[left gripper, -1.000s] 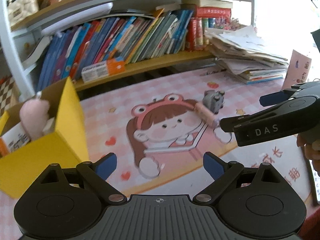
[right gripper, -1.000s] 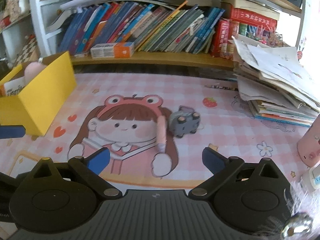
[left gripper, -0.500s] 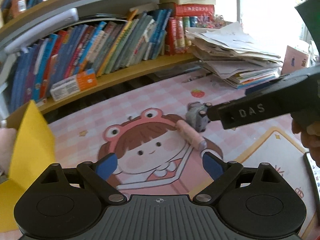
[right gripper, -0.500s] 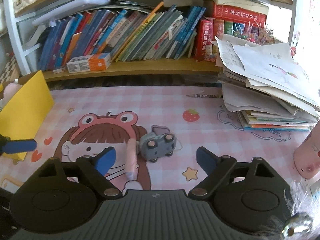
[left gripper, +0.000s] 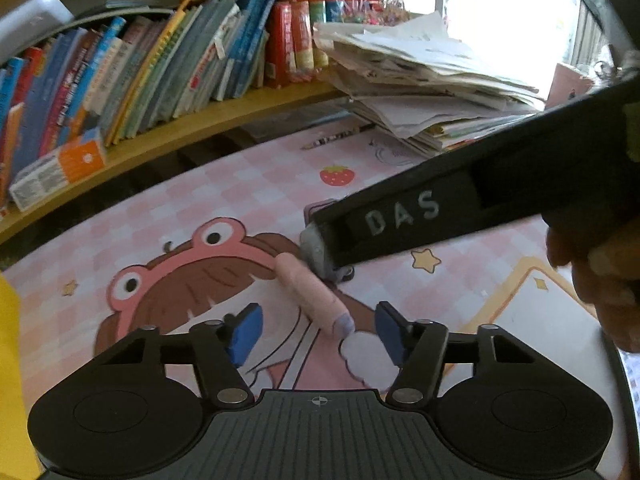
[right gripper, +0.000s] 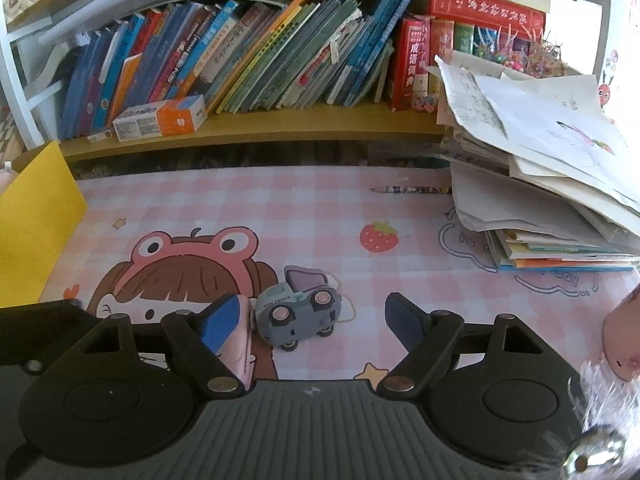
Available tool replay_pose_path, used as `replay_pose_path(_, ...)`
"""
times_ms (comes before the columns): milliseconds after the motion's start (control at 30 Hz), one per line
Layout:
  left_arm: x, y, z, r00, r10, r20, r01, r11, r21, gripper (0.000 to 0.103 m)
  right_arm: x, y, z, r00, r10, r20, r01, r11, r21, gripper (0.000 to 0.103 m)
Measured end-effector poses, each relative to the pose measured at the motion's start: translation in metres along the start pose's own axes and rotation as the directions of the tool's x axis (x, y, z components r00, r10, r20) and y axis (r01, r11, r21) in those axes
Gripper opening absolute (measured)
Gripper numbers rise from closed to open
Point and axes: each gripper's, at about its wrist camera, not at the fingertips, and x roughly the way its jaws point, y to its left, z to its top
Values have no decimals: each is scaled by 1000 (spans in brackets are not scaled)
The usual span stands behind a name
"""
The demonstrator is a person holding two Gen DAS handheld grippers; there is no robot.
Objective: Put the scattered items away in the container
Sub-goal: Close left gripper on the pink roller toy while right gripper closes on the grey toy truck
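Note:
A grey toy car (right gripper: 298, 314) stands on the pink cartoon mat, lying between the open fingers of my right gripper (right gripper: 314, 320). A pink cylinder-shaped item (left gripper: 314, 294) lies beside the car on its left, and its near end sits between the open fingers of my left gripper (left gripper: 318, 334). In the right wrist view the pink cylinder (right gripper: 244, 340) is partly hidden behind the left blue pad. In the left wrist view the right gripper's black body crosses over the grey car (left gripper: 318, 252) and hides most of it. The yellow box (right gripper: 34, 220) stands at the far left.
A wooden shelf of books (right gripper: 256, 64) runs along the back, with an orange and white carton (right gripper: 162, 120) on it. A tall stack of papers (right gripper: 540, 184) fills the right side. A pencil (right gripper: 410, 189) lies near the shelf. A pink object (right gripper: 622, 336) sits at the far right.
Both grippers moved forward and down toward the mat. The car now lies between the right fingers and the pink cylinder between the left fingers. The yellow box slid off to the left.

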Motion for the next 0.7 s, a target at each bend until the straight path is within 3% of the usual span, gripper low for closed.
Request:
replay_pose_path(67, 10, 1, 2, 1000, -4, -14, 3, 1000, -12, 57, 5, 0, 1, 1000, 5, -10, -5, 1000, -1, 80)
replay_pose_path(267, 21, 14, -4, 997, 39, -70, -40, 999, -18, 23, 19, 4, 4, 999, 23, -32, -23, 1000, -5, 80)
replay_pose_path(467, 23, 31, -1, 996, 42, -73, -49, 994, -94, 23, 34, 6, 3, 998, 23, -62, -24, 1000, -17, 79)
replay_pose_path(700, 32, 28, 4, 999, 35, -40, -38, 996, -76, 25, 50, 3, 1, 995, 10, -100, -13, 1000, -25, 75)
